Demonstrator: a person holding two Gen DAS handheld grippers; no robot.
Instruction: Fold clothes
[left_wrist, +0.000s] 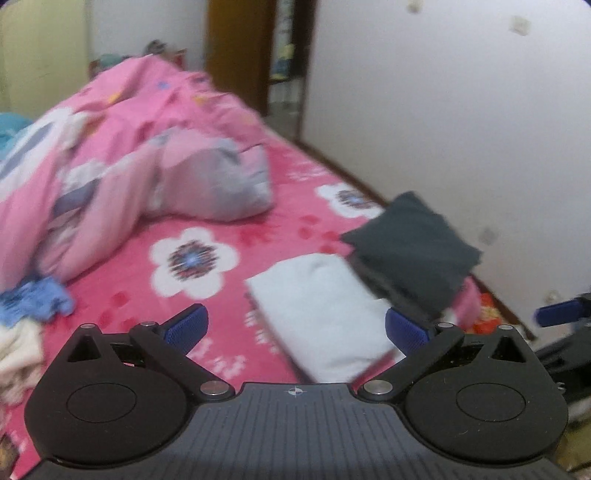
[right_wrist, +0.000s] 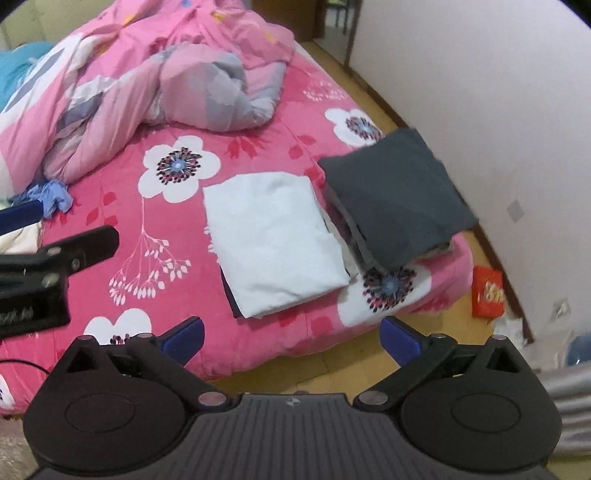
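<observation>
Bedroom, white walls; bed under a bright pink sheet with white flower print (right_wrist: 177, 236). Landmark: the folded white garment (right_wrist: 275, 240), a flat rectangle near the foot corner of the bed. Just beside it toward the wall, a folded dark grey garment (right_wrist: 397, 199) tops a short stack, its edge close to the bed's edge. Well beyond the white garment, a rumpled pink and grey quilt (right_wrist: 147, 81). Far to its left, a crumpled blue cloth (right_wrist: 51, 195) and cream fabric (left_wrist: 18, 350), loose.

Left gripper (left_wrist: 295, 328): fingers spread wide, nothing between them. Right gripper (right_wrist: 291, 334): same, open and empty, hanging over the bed's edge.

Folded piles fit either a finished job or a pause between garments.

Risks: a passing gripper could snag the white garment and undo its fold; a nudge could tip the grey stack onto the floor.
</observation>
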